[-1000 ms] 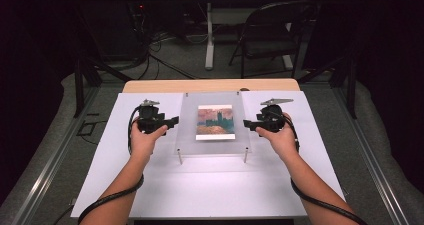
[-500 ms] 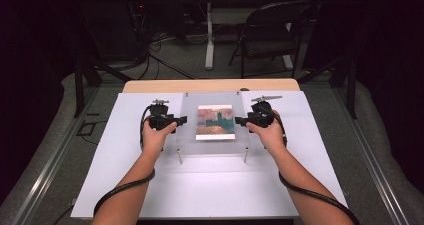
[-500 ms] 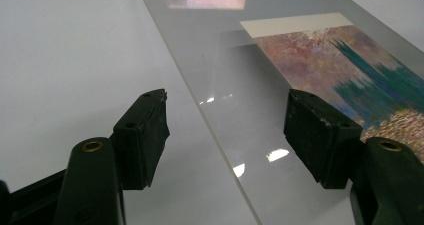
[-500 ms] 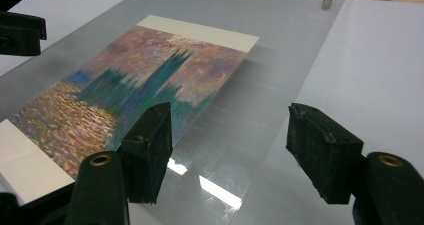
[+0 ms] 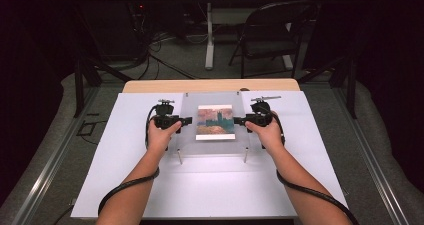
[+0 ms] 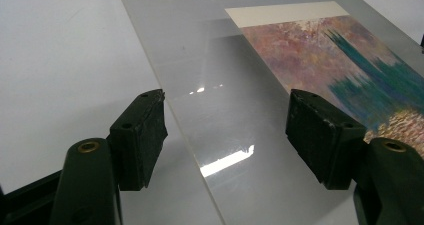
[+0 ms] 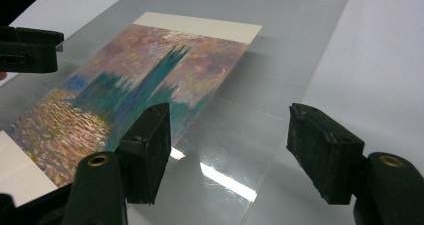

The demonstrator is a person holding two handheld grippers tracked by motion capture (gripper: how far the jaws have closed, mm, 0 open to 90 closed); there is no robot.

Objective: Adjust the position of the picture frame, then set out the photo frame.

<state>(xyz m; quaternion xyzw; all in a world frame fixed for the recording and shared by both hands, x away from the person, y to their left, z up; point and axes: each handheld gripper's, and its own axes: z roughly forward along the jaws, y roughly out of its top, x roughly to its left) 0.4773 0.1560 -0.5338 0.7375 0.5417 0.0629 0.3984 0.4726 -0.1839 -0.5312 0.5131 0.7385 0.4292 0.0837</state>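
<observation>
A clear plastic plate [image 5: 215, 147] stands on short posts above the white table top, and a painted card [image 5: 215, 121] in pink, teal and orange lies on it. My left gripper [image 5: 187, 120] sits at the plate's left edge, pointing right. In the left gripper view, that gripper [image 6: 225, 102] is open; its jaws have just been opening a little, with the plate's edge [image 6: 190, 135] between them untouched and the card [image 6: 350, 60] beyond. My right gripper [image 5: 236, 120] faces it from the right edge, open [image 7: 229, 115] across the plate's edge, close to the card [image 7: 140, 75].
The white sheet [image 5: 125, 175] covers a wooden table [image 5: 210, 85]. Two metal posts [image 5: 179, 156] hold up the plate's near side. A folding chair [image 5: 270, 30] and floor cables lie beyond the table. Black cables trail from both grippers along the forearms.
Both hands have moved inward toward the plate and a little down. The grippers now reach the plate's left and right edges. The plate and card have not moved.
</observation>
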